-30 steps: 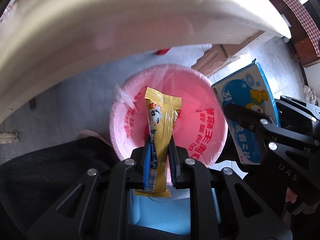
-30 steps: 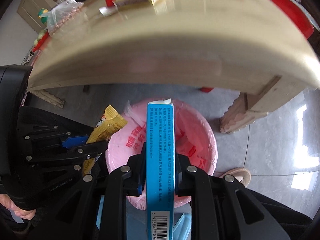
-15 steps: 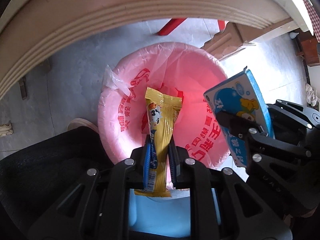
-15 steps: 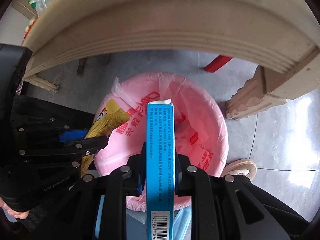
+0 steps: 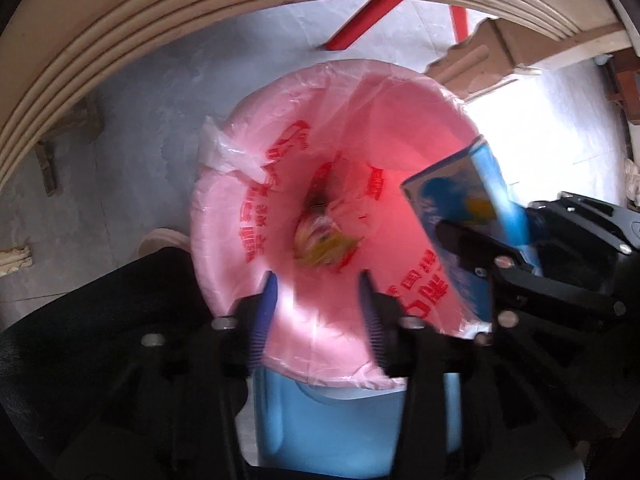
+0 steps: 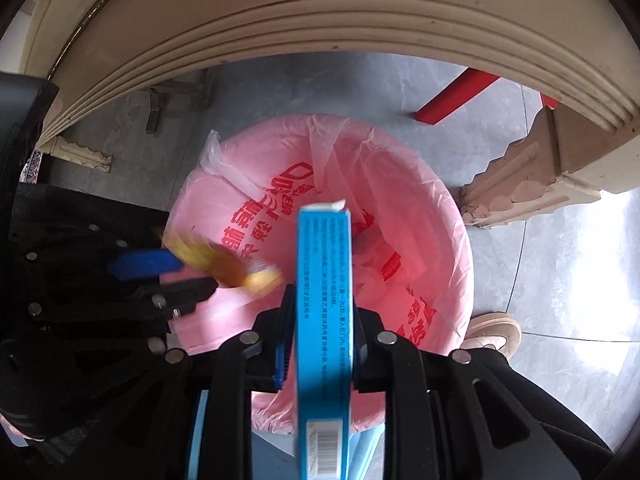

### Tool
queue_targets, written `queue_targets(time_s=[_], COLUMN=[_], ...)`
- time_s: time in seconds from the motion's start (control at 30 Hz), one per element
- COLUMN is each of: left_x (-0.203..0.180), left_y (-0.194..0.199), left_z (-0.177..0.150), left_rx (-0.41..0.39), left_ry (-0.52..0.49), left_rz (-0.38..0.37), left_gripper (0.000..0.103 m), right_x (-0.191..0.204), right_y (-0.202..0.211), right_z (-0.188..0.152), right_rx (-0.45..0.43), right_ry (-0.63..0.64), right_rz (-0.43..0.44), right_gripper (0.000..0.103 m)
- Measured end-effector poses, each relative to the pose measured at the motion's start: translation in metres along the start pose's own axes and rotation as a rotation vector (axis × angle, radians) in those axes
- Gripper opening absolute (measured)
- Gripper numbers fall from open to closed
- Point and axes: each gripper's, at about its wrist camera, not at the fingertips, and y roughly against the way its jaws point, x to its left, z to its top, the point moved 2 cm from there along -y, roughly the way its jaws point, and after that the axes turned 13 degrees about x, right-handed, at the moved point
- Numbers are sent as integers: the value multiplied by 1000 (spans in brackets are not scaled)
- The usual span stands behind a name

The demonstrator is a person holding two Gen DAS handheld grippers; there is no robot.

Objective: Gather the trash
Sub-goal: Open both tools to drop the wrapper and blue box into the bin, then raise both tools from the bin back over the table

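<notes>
I think I am working in a home, probably a dining or living room. Over my cameras I see the edge of a cream table (image 6: 320, 24) with carved grooves along it, and its carved leg (image 6: 532, 176) stands on the floor (image 6: 560, 280), which is grey polished tile and reflects the light. Under the table stands a bin (image 5: 304, 408) with a pink bag (image 6: 224, 200) with red letters, like a shopping bag used again as a liner. A red stool leg (image 5: 360, 24) is behind it. A shoe (image 6: 496, 330) of a person stands beside the bin.
</notes>
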Motion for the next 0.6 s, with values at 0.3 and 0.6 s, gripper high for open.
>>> queue_targets(time_s=[0.3,0.6], left_x=[6,8], left_y=[4,10], left_z=[3,1], left_rx=[-15,-41], left_ry=[30,34], left_rz=[6,20], left_gripper=[50,50], right_x=[-10,-7], right_y=[7,6], right_z=[2,-1], right_rx=[-29,-25], right_ry=[-39,-27], right_rz=[-15,-8], right_gripper=[58,58])
